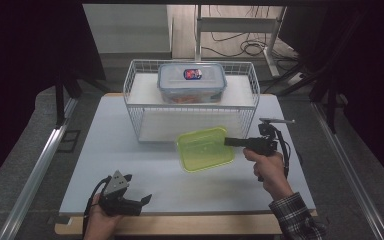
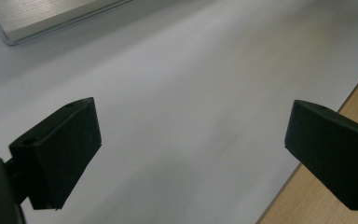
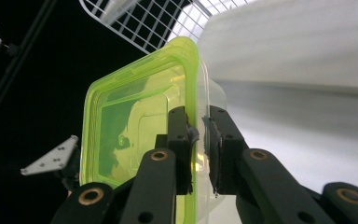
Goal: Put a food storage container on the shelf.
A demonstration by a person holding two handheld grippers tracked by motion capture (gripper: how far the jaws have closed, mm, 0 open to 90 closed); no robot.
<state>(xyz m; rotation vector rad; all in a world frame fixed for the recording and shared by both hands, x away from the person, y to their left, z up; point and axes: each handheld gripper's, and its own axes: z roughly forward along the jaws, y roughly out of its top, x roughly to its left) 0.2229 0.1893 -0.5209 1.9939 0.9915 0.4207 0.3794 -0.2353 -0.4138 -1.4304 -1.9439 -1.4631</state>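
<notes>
Two grippers: right fingers (image 1: 228, 141) clamp green tub (image 1: 204, 148) rim, near rack (image 1: 190, 102) front; left fingers (image 1: 146, 199) wide open, holding nothing, at surface (image 1: 130, 165) edge.

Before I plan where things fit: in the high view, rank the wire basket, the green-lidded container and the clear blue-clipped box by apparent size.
1. Wire basket, clearly largest.
2. Clear blue-clipped box and green-lidded container look about alike; the container is lifted nearer the camera, so I won't rank them.
</notes>
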